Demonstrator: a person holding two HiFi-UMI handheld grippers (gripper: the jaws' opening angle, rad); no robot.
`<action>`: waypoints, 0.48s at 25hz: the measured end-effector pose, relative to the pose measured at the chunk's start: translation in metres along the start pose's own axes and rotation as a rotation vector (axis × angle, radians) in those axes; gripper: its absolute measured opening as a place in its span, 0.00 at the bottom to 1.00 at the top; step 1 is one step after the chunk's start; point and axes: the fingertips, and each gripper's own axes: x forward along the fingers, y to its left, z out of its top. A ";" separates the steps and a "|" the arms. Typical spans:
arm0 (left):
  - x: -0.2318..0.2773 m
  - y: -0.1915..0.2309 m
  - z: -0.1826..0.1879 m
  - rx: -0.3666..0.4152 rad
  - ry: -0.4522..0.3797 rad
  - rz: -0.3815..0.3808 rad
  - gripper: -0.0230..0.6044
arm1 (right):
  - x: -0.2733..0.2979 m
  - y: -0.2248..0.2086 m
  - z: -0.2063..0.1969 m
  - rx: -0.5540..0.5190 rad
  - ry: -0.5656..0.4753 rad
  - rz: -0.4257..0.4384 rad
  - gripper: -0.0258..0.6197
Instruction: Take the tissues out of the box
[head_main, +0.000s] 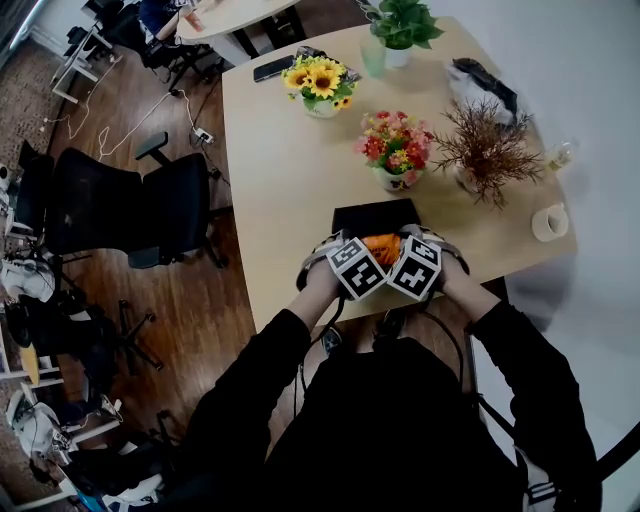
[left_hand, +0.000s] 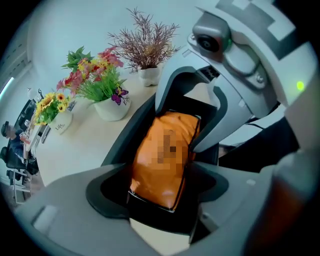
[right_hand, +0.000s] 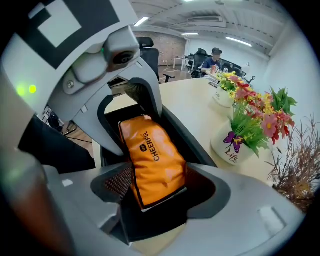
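Evidently the orange tissue pack (right_hand: 152, 160) lies tilted in the black box (head_main: 375, 215) at the worktop's (head_main: 290, 180) near edge; left tool (left_hand: 160, 172) and right tool (right_hand: 157, 175) both gape wide astride it, unclamped; soft, light and slick, it likely wants gripping across its narrow flanks.

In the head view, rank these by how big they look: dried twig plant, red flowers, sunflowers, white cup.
1. dried twig plant
2. red flowers and sunflowers: nearly alike, sunflowers sit farther away, so unranked
3. white cup, smallest
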 end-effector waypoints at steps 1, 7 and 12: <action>0.000 0.001 0.000 0.003 0.000 0.002 0.57 | 0.001 0.000 0.000 0.001 -0.002 0.001 0.56; 0.002 -0.001 -0.001 0.045 -0.013 0.010 0.53 | 0.004 0.002 -0.003 -0.023 -0.007 0.017 0.52; -0.004 -0.006 0.004 0.057 -0.048 0.011 0.39 | -0.003 0.003 0.000 -0.021 -0.010 -0.020 0.42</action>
